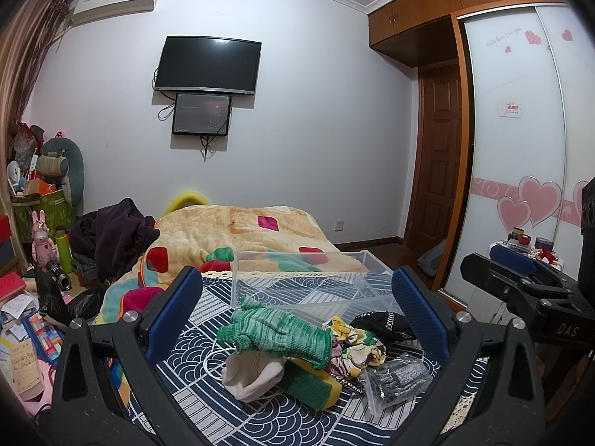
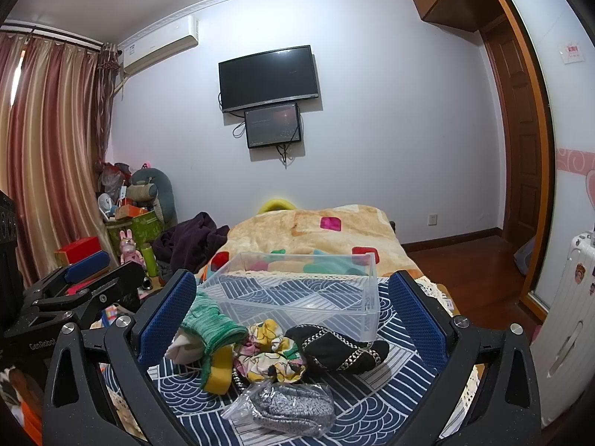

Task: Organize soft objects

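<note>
**Soft pile waits before the clear bin**

The green knit glove (image 1: 275, 330) tops the pile at lower centre, long axis left to right, just before the clear bin (image 1: 308, 282). The left gripper (image 1: 297, 319) stands wide around it, nearer; the right gripper (image 2: 290, 319), also wide, faces the black pouch (image 2: 334, 349). What lies under the glove is partly hidden.

bin (image 2: 297, 286): clear hard plastic, smooth, glossy. glove (image 1: 275, 329): green knit, ribbed cuff, matt. pouch (image 1: 253, 375): off-white plain cloth. sponge (image 1: 312, 386): yellow foam with rough green scrub face. scrunchie (image 2: 271, 353): floral cloth, slight sheen. black piece (image 2: 334, 349): matt fabric with braided trim. bag (image 2: 286, 405): thin clear plastic, crinkled, over grey speckled knit. cover (image 2: 372, 401): navy printed woven cloth, lace edge. blanket (image 1: 230, 230): plush fleece. gripper pads (image 1: 171, 308): blue textured rubber; frames matt black speckled plastic, metal screws.
</note>
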A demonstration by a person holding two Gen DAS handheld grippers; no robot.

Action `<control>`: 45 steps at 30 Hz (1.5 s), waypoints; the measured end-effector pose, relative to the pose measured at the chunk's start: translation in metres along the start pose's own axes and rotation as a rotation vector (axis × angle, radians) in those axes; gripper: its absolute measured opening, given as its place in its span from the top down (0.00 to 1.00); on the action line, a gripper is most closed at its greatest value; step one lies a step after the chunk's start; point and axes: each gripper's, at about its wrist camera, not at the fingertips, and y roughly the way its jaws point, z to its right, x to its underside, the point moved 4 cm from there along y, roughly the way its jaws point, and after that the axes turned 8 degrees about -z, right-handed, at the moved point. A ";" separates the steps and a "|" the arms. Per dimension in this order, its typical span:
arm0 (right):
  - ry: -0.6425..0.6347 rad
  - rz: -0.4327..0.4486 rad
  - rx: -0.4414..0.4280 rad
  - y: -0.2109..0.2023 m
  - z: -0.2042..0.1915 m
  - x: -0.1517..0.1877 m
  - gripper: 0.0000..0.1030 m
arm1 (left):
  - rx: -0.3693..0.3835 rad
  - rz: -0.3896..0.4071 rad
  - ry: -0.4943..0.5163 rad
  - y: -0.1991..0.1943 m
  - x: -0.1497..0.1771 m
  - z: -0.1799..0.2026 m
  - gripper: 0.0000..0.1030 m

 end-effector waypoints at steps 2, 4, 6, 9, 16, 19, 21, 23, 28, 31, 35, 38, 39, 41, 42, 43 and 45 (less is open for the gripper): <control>-0.001 0.000 0.000 0.000 0.000 0.000 0.00 | 0.001 -0.004 -0.003 0.001 0.000 0.000 0.00; -0.003 -0.007 0.001 0.002 0.000 0.001 0.00 | 0.007 -0.010 -0.007 0.004 0.002 -0.001 0.00; -0.003 -0.018 -0.004 0.005 0.001 0.003 0.00 | 0.020 -0.020 -0.012 0.009 0.004 -0.002 0.00; -0.003 -0.051 -0.009 0.015 0.005 0.008 0.00 | 0.003 -0.048 -0.025 0.021 0.010 -0.006 0.00; 0.044 -0.173 0.020 0.050 0.026 0.030 0.00 | -0.032 -0.178 -0.052 0.064 0.035 -0.019 0.00; 0.075 -0.235 0.020 0.063 0.036 0.041 0.00 | -0.020 -0.215 -0.077 0.077 0.043 -0.025 0.00; 0.102 -0.271 0.023 0.070 0.043 0.048 0.00 | -0.006 -0.232 -0.106 0.085 0.047 -0.027 0.00; 0.124 -0.301 0.022 0.073 0.046 0.053 0.00 | 0.016 -0.241 -0.128 0.091 0.049 -0.030 0.00; 0.152 -0.355 0.027 0.082 0.052 0.064 0.01 | 0.028 -0.226 -0.144 0.094 0.050 -0.030 0.09; 0.153 -0.370 0.025 0.084 0.051 0.066 0.11 | 0.044 -0.229 -0.144 0.093 0.049 -0.031 0.22; 0.142 -0.354 0.031 0.083 0.051 0.062 0.23 | 0.049 -0.246 -0.142 0.096 0.051 -0.032 0.47; 0.135 -0.341 0.030 0.081 0.051 0.060 0.32 | 0.052 -0.260 -0.141 0.098 0.053 -0.033 0.55; 0.133 -0.340 0.033 0.081 0.052 0.060 0.34 | 0.051 -0.258 -0.136 0.097 0.053 -0.032 0.56; 0.130 -0.339 0.036 0.081 0.052 0.060 0.45 | 0.050 -0.252 -0.125 0.094 0.053 -0.029 0.65; 0.130 -0.336 0.036 0.081 0.052 0.059 0.48 | 0.049 -0.247 -0.119 0.093 0.052 -0.028 0.66; 0.132 -0.332 0.034 0.080 0.053 0.058 0.53 | 0.047 -0.240 -0.113 0.090 0.051 -0.026 0.68; 0.137 -0.316 0.034 0.078 0.054 0.055 0.60 | 0.051 -0.224 -0.105 0.086 0.049 -0.023 0.71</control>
